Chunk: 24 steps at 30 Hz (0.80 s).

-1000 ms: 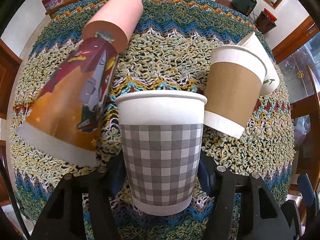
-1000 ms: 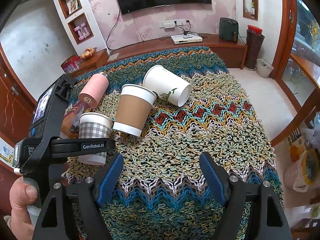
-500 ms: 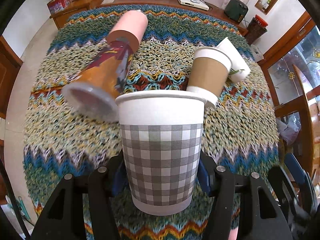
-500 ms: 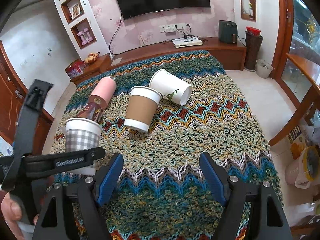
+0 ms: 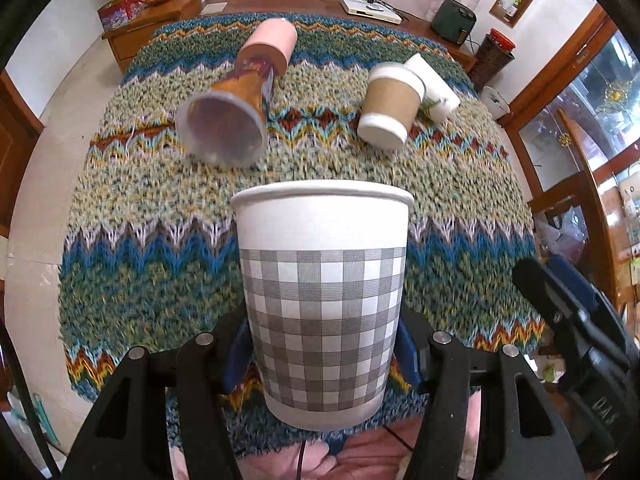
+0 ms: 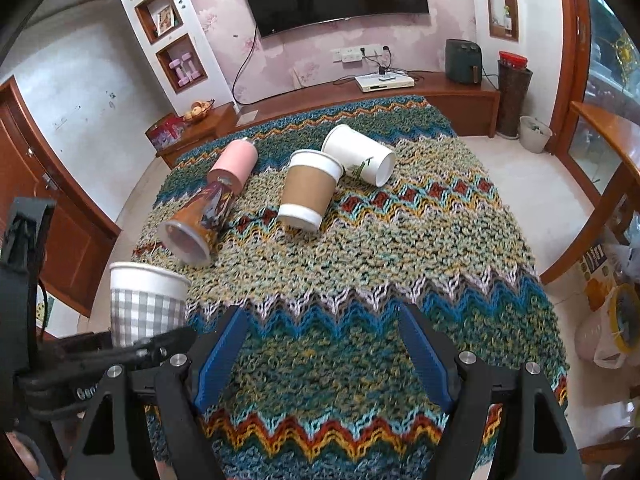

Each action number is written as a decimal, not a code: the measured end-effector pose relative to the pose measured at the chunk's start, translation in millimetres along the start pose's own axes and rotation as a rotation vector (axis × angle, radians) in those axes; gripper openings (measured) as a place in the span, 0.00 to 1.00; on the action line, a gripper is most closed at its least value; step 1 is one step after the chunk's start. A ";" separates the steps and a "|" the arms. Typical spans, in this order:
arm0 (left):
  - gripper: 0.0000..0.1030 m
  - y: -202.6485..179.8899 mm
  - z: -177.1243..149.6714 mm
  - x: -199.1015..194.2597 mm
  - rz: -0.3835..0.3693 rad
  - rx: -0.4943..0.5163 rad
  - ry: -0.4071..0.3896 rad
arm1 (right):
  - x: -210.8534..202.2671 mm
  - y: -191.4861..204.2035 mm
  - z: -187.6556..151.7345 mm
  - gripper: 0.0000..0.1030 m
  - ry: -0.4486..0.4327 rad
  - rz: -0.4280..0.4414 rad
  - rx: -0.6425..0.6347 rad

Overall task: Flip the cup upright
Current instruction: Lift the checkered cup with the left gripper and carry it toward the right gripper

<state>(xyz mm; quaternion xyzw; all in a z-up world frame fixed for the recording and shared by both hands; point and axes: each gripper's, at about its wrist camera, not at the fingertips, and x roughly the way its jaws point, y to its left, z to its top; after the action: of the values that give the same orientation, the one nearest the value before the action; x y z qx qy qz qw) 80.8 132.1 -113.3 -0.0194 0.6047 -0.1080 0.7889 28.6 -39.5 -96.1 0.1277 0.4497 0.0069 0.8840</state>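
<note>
Your left gripper (image 5: 322,354) pinches gingham cup (image 5: 322,300), axis vertical, mouth up, above counter (image 6: 400,248) near-left edge; right gripper (image 6: 322,354) spread, empty; lower straight down.

Left gripper (image 5: 322,354) holding the checked cup (image 5: 322,300) upright above the tabletop (image 5: 120,272).

The blue pads (image 5: 236,356) are pressing on both sides of the grey-and-white checked cup, rim up, at the centre of the view. Beyond it the zigzag knitted cloth (image 5: 152,248) is covering the tabletop. At 11 o'clock an orange printed cup (image 5: 232,120) is lying on its side, its mouth facing the camera, with a pink bottle (image 5: 270,44) lying just behind it. At 1 o'clock a brown-sleeved cup (image 5: 390,106) is leaning, base towards the camera, against a white cup (image 5: 436,88) that is lying on its side. At 4 o'clock the other black gripper (image 5: 576,332) is showing at the edge.
</note>
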 end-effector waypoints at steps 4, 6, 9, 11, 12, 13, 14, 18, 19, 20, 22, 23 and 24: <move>0.61 3.2 -14.4 10.3 -0.027 -0.011 0.019 | -1.2 -2.9 -11.7 0.77 0.024 0.016 0.030; 0.61 4.3 -19.4 17.6 -0.042 -0.021 0.030 | -1.1 -3.9 -16.3 0.77 0.034 0.022 0.043; 0.61 1.3 -24.8 25.5 -0.064 -0.014 0.034 | -0.4 -3.1 -22.8 0.77 0.045 0.025 0.047; 0.61 -1.0 -27.1 29.2 -0.079 -0.010 0.031 | 0.3 -2.6 -26.3 0.77 0.051 0.023 0.048; 0.61 -1.8 -27.6 31.1 -0.088 -0.009 0.029 | 1.0 -2.8 -27.8 0.77 0.054 0.024 0.050; 0.61 -2.3 -27.6 33.5 -0.094 -0.009 0.027 | 2.1 -2.9 -29.3 0.77 0.059 0.023 0.053; 0.61 -2.5 -27.4 36.1 -0.099 -0.009 0.026 | 3.1 -3.3 -30.4 0.77 0.063 0.022 0.056; 0.61 0.9 -26.7 50.7 -0.118 -0.029 0.047 | 7.5 -4.9 -32.9 0.77 0.078 0.021 0.063; 0.62 1.8 -26.3 54.4 -0.122 -0.037 0.056 | 8.4 -5.5 -33.0 0.77 0.080 0.022 0.066; 0.62 2.8 -26.2 58.2 -0.126 -0.045 0.065 | 9.0 -5.9 -33.0 0.77 0.082 0.023 0.068; 0.62 3.1 -26.0 63.2 -0.126 -0.048 0.074 | 11.4 -6.4 -32.4 0.77 0.086 0.022 0.067; 0.62 2.8 -25.9 65.3 -0.123 -0.049 0.077 | 12.9 -6.4 -31.9 0.77 0.089 0.023 0.068; 0.62 2.2 -26.3 67.0 -0.124 -0.046 0.078 | 14.4 -6.6 -31.7 0.77 0.091 0.023 0.068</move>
<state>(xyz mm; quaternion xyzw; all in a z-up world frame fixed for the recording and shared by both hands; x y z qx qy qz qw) 72.4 123.9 -184.4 -0.0709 0.6350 -0.1432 0.7558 11.2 -37.2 -126.9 0.1626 0.4881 0.0076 0.8575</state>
